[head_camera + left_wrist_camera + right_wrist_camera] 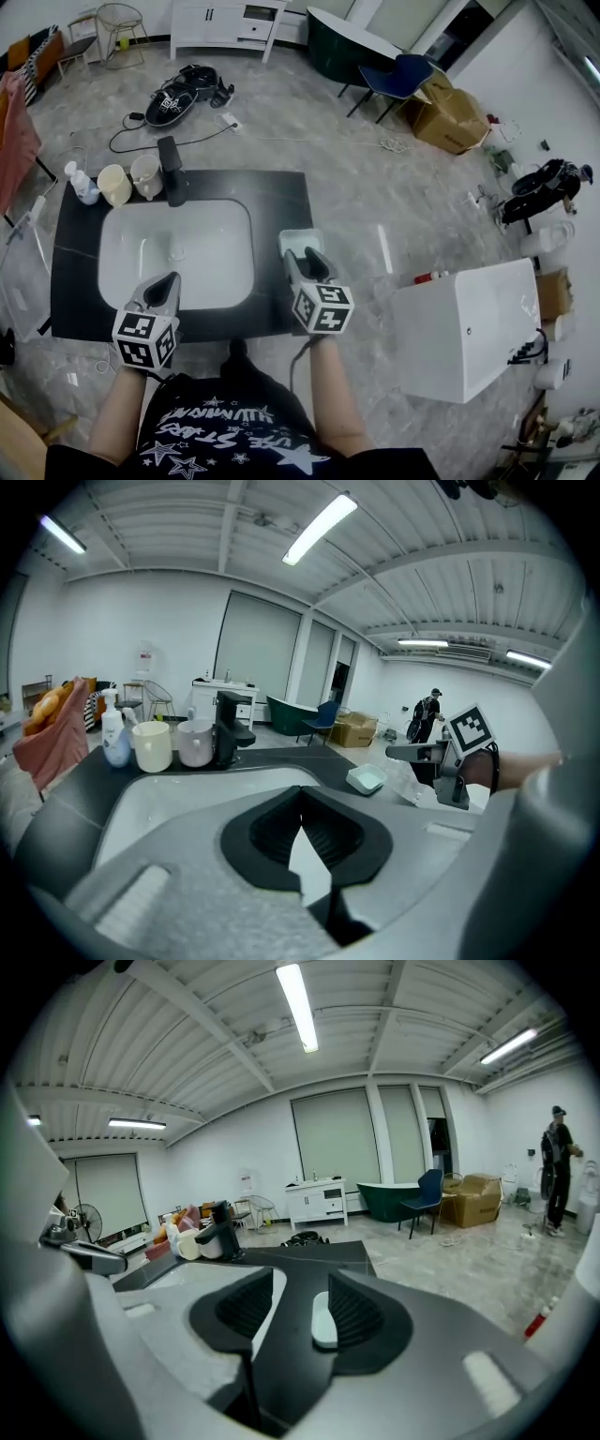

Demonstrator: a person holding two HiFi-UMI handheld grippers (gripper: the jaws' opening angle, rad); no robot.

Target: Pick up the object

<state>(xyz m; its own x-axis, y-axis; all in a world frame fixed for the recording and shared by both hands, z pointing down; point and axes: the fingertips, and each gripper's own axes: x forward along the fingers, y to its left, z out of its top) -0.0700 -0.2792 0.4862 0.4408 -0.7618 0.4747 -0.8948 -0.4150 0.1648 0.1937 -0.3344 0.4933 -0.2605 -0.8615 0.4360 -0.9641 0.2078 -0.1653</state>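
A small white dish point(300, 241) lies on the black countertop point(281, 197), to the right of the white sink basin point(173, 253). My right gripper point(305, 262) hovers just before the dish and is open. In the right gripper view the dish point(322, 1321) shows in the gap of the right gripper point(300, 1281), partly hidden by the right jaw. My left gripper point(167, 286) is over the basin's front edge, with its jaw tips together and nothing between them. In the left gripper view the left gripper point(300, 794) points across the basin, and the dish point(366, 779) is off to the right.
At the back left of the counter stand a black faucet point(172, 169), two cups point(131, 180) and a pump bottle point(82, 183). A white cabinet point(469, 323) stands to the right. On the floor behind lie cables and a robot vacuum point(178, 101).
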